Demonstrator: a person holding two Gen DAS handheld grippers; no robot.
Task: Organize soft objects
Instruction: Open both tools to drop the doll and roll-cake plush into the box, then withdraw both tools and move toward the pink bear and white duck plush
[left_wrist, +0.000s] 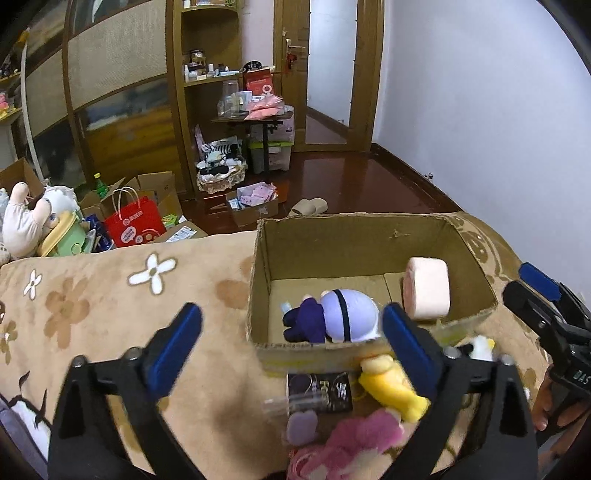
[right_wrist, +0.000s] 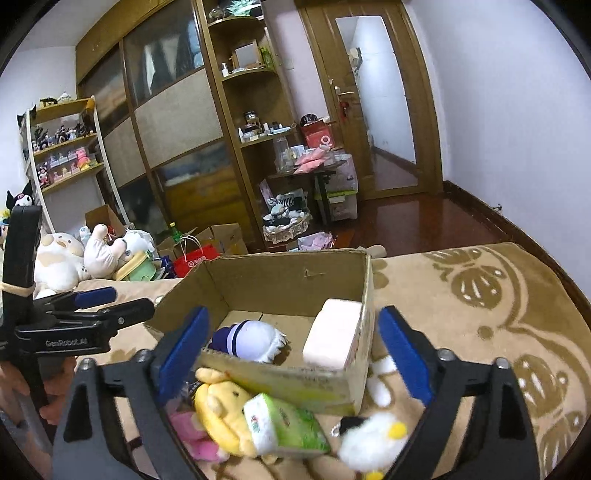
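An open cardboard box (left_wrist: 325, 236) (right_wrist: 288, 273) stands on the tan flowered blanket (left_wrist: 92, 295). It holds a purple and white plush doll (left_wrist: 332, 317) (right_wrist: 255, 339) and a pink soft block (left_wrist: 428, 288) (right_wrist: 332, 336). In front of the box lie a yellow plush (left_wrist: 391, 384) (right_wrist: 221, 410), a pink fluffy toy (left_wrist: 354, 439) (right_wrist: 192, 432), a green tissue pack (right_wrist: 284, 424) and a white plush with yellow spots (right_wrist: 373, 439). My left gripper (left_wrist: 291, 339) is open and empty above the box's near wall. My right gripper (right_wrist: 291, 343) is open and empty above the pile.
A black packet (left_wrist: 321, 391) and a small clear bottle (left_wrist: 291, 402) lie by the toys. Beyond the blanket's edge are a red paper bag (left_wrist: 133, 221), boxes and large plush toys (right_wrist: 66, 258) on the floor. Wardrobe and shelves stand behind.
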